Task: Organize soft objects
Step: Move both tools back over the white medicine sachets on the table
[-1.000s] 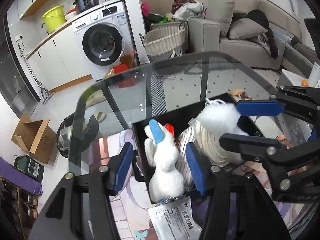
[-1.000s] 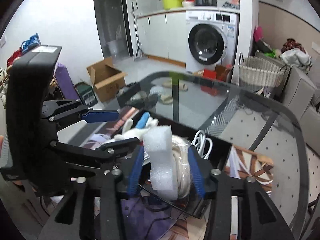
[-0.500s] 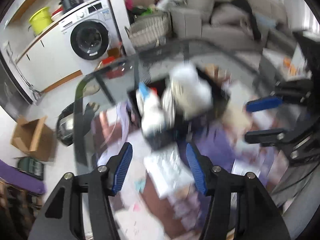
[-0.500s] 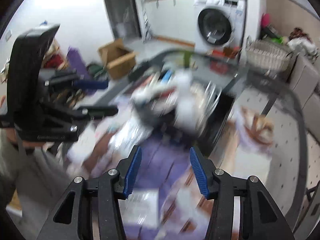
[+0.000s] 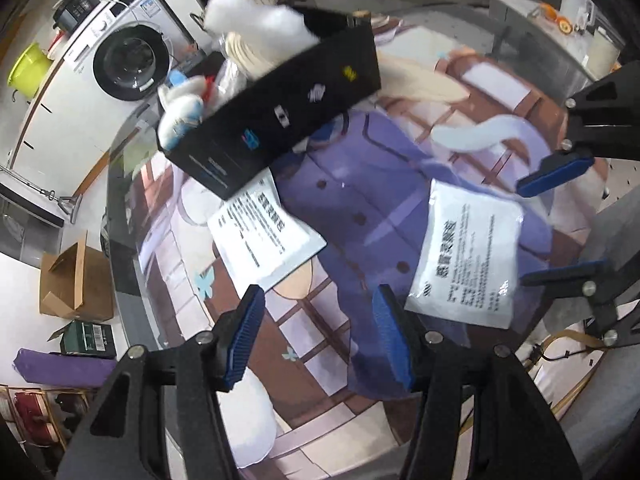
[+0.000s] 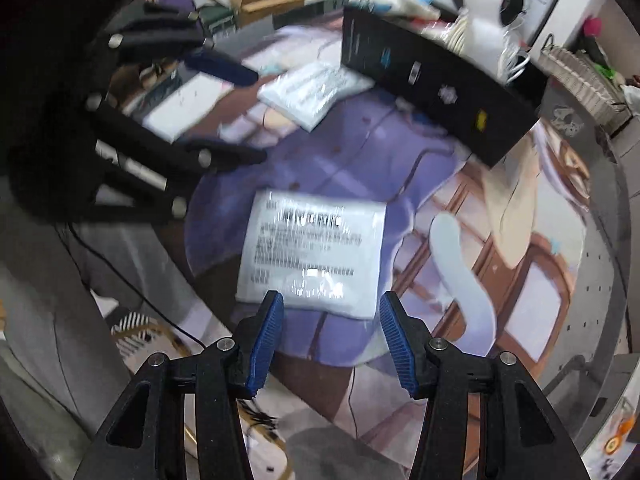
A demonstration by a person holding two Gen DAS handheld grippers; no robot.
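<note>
A black box (image 5: 280, 120) stands on a printed mat (image 5: 360, 184) and holds a white plush rabbit (image 5: 180, 108), a white foam block (image 5: 256, 24) and a coil of cord. It also shows in the right wrist view (image 6: 436, 84). Two white soft packets lie on the mat: one by the box (image 5: 264, 232), one nearer the right gripper (image 5: 468, 260), also in the right wrist view (image 6: 312, 260). My left gripper (image 5: 316, 336) is open and empty above the mat. My right gripper (image 6: 330, 340) is open and empty just short of the near packet.
The mat lies on a round glass table (image 6: 608, 280). A washing machine (image 5: 128, 60), a cardboard box (image 5: 72, 280) on the floor and a wicker basket (image 6: 584, 80) stand around it. The other gripper shows at the side of each view.
Both grippers have pulled back and up from the black box, leaving the rabbit and the foam block inside. They now point down at the mat and the two packets.
</note>
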